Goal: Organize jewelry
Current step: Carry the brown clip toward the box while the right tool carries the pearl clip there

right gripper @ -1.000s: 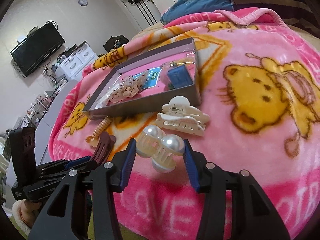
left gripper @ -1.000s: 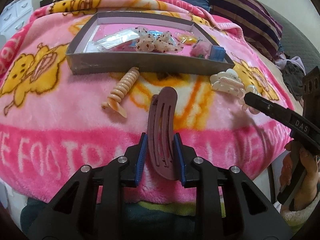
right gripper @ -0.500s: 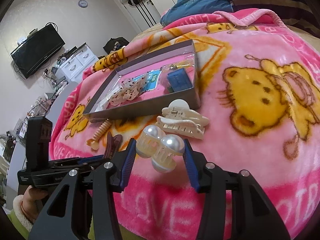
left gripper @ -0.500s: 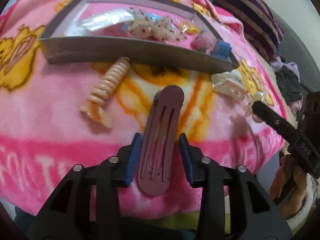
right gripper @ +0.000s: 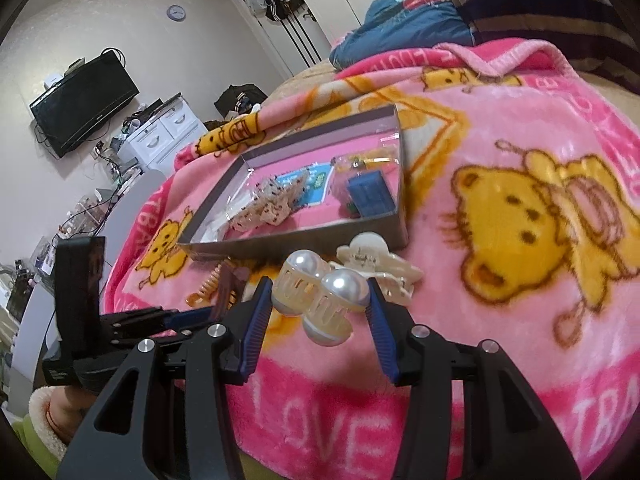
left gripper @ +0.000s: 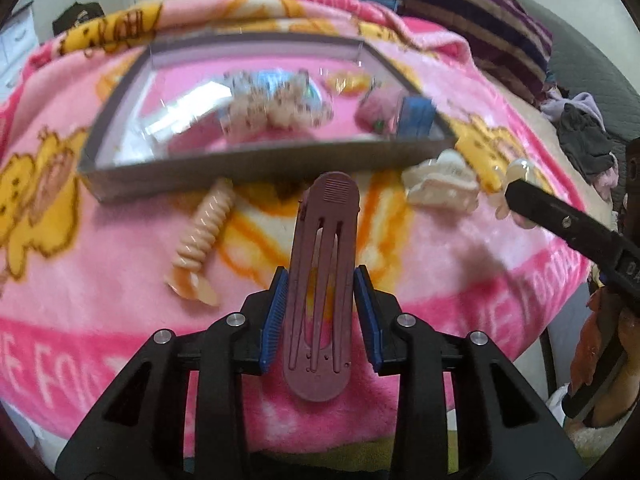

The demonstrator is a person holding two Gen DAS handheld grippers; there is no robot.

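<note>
My left gripper (left gripper: 321, 314) is shut on a long mauve hair clip (left gripper: 322, 280) and holds it above the pink blanket, pointing at the grey tray (left gripper: 260, 166). My right gripper (right gripper: 316, 308) is shut on a pearl claw clip (right gripper: 324, 294) and holds it just in front of the tray (right gripper: 304, 236). A white claw clip (left gripper: 440, 186) (right gripper: 376, 264) and a peach spiral clip (left gripper: 202, 234) lie on the blanket before the tray. The tray holds speckled clips (right gripper: 268, 208), a blue box (right gripper: 370, 194) and small packets.
The pink bear blanket (right gripper: 520, 208) covers the bed, with striped and blue bedding (left gripper: 472, 12) behind the tray. The right gripper's finger (left gripper: 560, 224) shows at the right of the left wrist view. A television and white drawers (right gripper: 168, 128) stand far left.
My left gripper has lifted the mauve clip off the blanket and moved it towards the tray. My right gripper has raised the pearl clip slightly and moved closer to the tray.
</note>
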